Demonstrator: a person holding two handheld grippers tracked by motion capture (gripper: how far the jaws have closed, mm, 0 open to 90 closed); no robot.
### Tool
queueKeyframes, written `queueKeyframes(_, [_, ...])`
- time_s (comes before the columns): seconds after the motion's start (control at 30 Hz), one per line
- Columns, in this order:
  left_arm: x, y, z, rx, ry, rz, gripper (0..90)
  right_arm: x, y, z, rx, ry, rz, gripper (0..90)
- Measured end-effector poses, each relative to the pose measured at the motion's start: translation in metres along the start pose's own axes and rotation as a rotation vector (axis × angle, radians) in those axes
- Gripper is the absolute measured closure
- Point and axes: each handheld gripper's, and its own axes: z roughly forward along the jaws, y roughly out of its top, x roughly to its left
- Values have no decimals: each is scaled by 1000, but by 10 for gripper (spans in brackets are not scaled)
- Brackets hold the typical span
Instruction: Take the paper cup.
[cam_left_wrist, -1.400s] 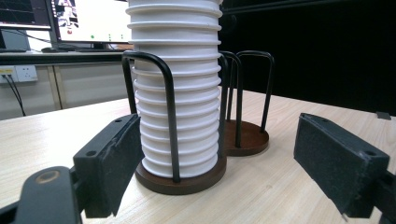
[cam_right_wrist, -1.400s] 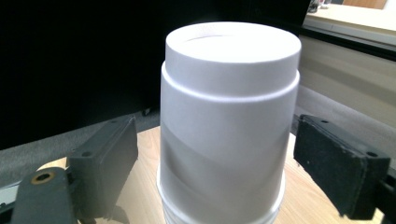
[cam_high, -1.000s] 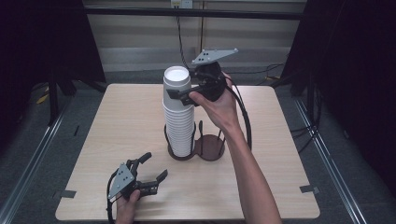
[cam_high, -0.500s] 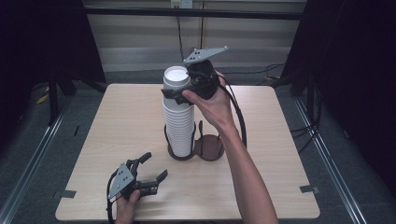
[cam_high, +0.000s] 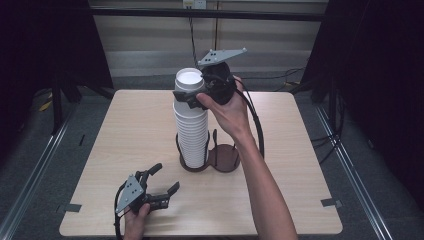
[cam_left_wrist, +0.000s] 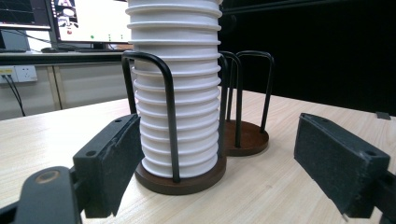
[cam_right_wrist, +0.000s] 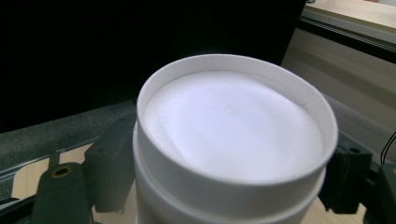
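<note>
Left gripper (cam_high: 159, 184): rests low on the light wooden table (cam_high: 125, 130) near its front-left edge, held in the person's left hand (cam_high: 136, 220). Jaws stand wide apart with nothing between them; in the left gripper view they frame the stand from a distance.

Centre: tall stack of white ribbed paper cups, nested upside down (cam_high: 191, 120), stands upright in the left ring of a dark brown twin-base cup stand with black wire hoops (cam_high: 223, 159). The right ring holds no cups. In the left gripper view the wire hoops (cam_left_wrist: 169, 112) rise around the lower cups.

Right gripper (cam_high: 187, 96): at the top of the stack, held in the person's right hand (cam_high: 227, 107). Its jaws have just been closing and now sit against both sides of the topmost cup (cam_right_wrist: 233, 140), one pad on each flank below the rim. Cup not lifted off the stack.
</note>
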Motion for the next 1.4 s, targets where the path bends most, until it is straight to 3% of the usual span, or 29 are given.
queueKeyframes(0.4, [0,0,0,0,0,-1,154,-2,5,-10,-76,1,33,204])
queueKeyframes(0.8, [0,0,0,-1,-1,-1,154,-1,10,-22,-165,-23,19,207])
queueKeyframes(1.4, [0,0,0,-1,1,-2,154,0,13,-36,-288,-2,37,211])
